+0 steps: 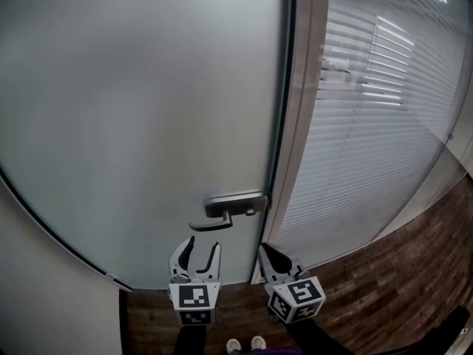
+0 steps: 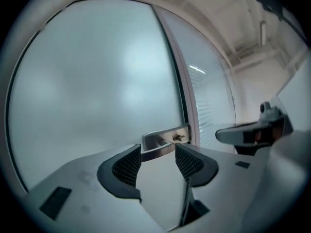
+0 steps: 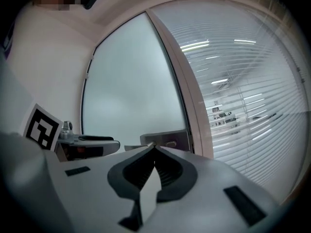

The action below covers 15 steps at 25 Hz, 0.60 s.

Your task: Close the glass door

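The handle (image 1: 233,207) of the glass door (image 1: 148,124) lies just ahead of the left gripper (image 1: 204,244), its lever lying across the wide-open, empty jaws. The right gripper (image 1: 264,248) is beside it, with jaws pressed together and holding nothing.

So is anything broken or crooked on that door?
Nothing stands out. The frosted glass door looks whole, its silver lever handle sits level, and the white slatted blinds beside it hang evenly.
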Each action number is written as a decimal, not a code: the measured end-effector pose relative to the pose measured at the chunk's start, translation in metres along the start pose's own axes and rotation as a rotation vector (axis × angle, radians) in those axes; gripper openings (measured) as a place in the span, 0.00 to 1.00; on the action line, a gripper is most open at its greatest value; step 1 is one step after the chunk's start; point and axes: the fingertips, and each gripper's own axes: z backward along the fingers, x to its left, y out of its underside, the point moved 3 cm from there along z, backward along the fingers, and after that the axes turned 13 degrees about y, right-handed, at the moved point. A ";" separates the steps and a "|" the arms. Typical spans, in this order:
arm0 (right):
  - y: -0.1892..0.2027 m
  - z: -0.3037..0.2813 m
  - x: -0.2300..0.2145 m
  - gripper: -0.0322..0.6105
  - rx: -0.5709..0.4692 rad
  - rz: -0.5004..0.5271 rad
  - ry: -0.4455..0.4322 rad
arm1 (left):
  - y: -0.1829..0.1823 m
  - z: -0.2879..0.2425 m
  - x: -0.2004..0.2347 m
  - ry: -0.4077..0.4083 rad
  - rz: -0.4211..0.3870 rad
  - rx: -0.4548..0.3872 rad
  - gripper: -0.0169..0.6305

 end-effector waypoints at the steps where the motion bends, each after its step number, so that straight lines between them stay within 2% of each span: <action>1: 0.000 0.000 0.003 0.04 0.001 -0.003 -0.002 | 0.002 0.003 -0.001 0.006 0.080 -0.040 0.37; 3: -0.001 -0.001 0.008 0.04 -0.002 0.001 -0.012 | 0.004 0.008 -0.001 0.002 0.162 -0.105 0.21; 4: -0.003 -0.001 0.009 0.04 -0.005 0.002 -0.015 | 0.003 0.011 -0.002 -0.003 0.175 -0.136 0.08; 5: -0.004 -0.001 0.009 0.04 -0.010 0.001 -0.013 | 0.001 0.013 -0.002 -0.005 0.183 -0.165 0.03; 9: -0.005 -0.002 0.006 0.04 -0.010 0.008 0.007 | -0.007 0.015 -0.004 -0.027 0.193 -0.215 0.03; 15: -0.010 -0.004 0.006 0.04 -0.017 -0.002 0.007 | -0.003 0.009 -0.006 -0.051 0.201 -0.197 0.03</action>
